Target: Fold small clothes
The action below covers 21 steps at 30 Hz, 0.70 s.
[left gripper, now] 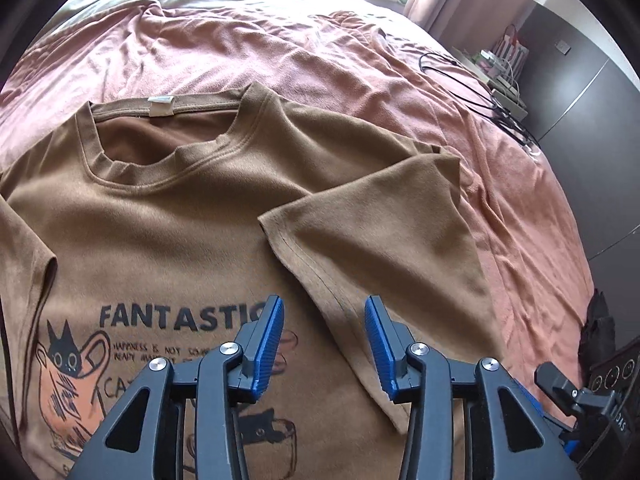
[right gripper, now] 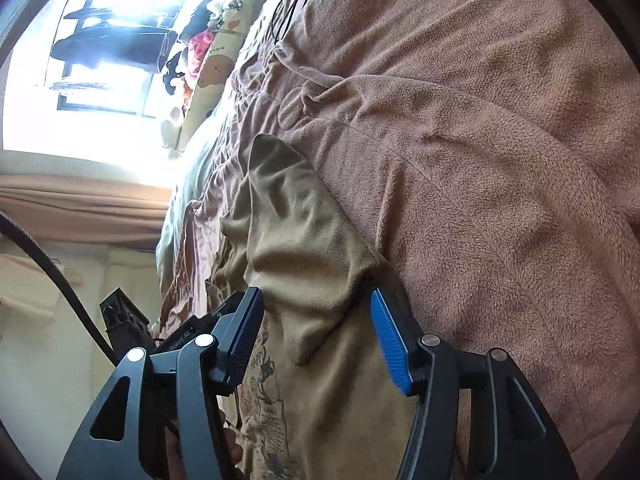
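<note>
Right below me, my left gripper [left gripper: 324,334] hangs with its 2 blue pads parted and nothing between them, over the brown T-shirt [left gripper: 168,208] lying print-up on the pink blanket [left gripper: 304,56]. Its right sleeve [left gripper: 384,216] is folded in over the chest. My right gripper [right gripper: 318,336] is parted too, empty, at the shirt's right edge. Farther off lie the collar [left gripper: 160,148], then cables [left gripper: 476,92] at the blanket's far right.
</note>
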{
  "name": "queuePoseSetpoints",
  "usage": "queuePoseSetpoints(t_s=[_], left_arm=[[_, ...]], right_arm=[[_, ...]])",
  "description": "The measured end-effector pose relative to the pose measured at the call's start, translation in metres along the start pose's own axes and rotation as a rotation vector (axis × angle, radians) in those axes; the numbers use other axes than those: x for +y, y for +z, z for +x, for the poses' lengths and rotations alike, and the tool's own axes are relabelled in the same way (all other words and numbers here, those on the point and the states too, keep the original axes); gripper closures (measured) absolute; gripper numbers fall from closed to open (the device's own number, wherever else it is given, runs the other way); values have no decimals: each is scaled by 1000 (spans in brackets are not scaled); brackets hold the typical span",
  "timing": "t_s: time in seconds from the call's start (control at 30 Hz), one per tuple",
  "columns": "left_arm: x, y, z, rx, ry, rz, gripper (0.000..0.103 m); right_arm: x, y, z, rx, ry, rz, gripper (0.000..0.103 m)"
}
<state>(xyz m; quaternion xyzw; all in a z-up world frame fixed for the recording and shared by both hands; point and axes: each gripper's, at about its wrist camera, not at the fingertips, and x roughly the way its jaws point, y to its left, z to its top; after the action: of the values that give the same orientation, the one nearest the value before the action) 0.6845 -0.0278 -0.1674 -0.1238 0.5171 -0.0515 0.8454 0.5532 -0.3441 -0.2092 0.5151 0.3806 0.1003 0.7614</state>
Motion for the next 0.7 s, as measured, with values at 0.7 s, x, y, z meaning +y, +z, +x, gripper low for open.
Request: queuePoseSetpoints(t_s=[0.7], left_arm=[[-56,-46,29,125,10,8,92]], right_arm=[[-20,9,-5,-4,-6,83,49]])
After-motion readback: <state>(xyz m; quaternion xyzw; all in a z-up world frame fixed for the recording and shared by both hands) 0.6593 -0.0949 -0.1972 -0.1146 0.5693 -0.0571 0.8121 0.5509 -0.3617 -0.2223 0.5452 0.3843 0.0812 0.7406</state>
